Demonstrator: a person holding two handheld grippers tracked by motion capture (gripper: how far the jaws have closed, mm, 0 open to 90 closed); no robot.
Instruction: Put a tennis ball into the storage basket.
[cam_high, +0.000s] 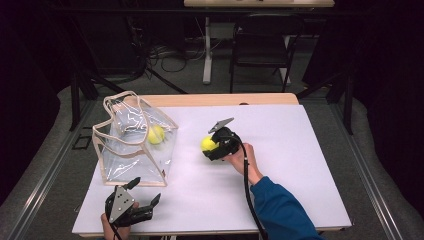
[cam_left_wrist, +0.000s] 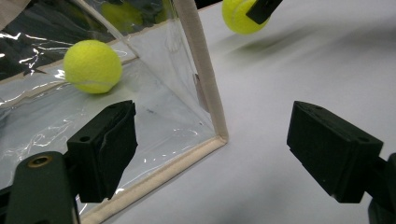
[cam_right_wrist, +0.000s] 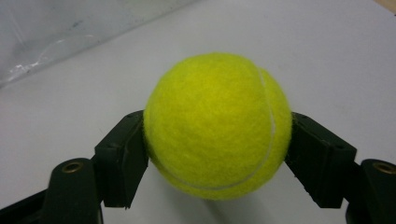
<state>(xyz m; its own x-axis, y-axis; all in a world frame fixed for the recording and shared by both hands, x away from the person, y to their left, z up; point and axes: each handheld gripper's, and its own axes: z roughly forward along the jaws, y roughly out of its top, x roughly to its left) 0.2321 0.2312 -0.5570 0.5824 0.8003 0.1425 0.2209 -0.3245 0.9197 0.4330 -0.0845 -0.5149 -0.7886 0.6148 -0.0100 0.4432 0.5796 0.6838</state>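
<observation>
A yellow tennis ball (cam_right_wrist: 217, 126) sits squeezed between both pads of my right gripper (cam_right_wrist: 217, 154), which is shut on it. From above, that ball (cam_high: 207, 143) and the right gripper (cam_high: 216, 148) are near the middle of the white table top (cam_high: 280, 165). A second tennis ball (cam_high: 156, 134) lies inside a clear plastic bag (cam_high: 132, 145) with beige trim at the left; through the bag wall it appears as a yellow ball (cam_left_wrist: 92, 66). My left gripper (cam_high: 145, 192) rests by the front left edge, open, its jaws wide apart around the bag's near corner (cam_left_wrist: 219, 137).
The bag's beige handles (cam_high: 120, 97) stand up at its top. A wooden table strip (cam_high: 225, 99) runs behind the white surface. Beyond it stand a dark chair (cam_high: 262, 45) and floor cables (cam_high: 170, 55).
</observation>
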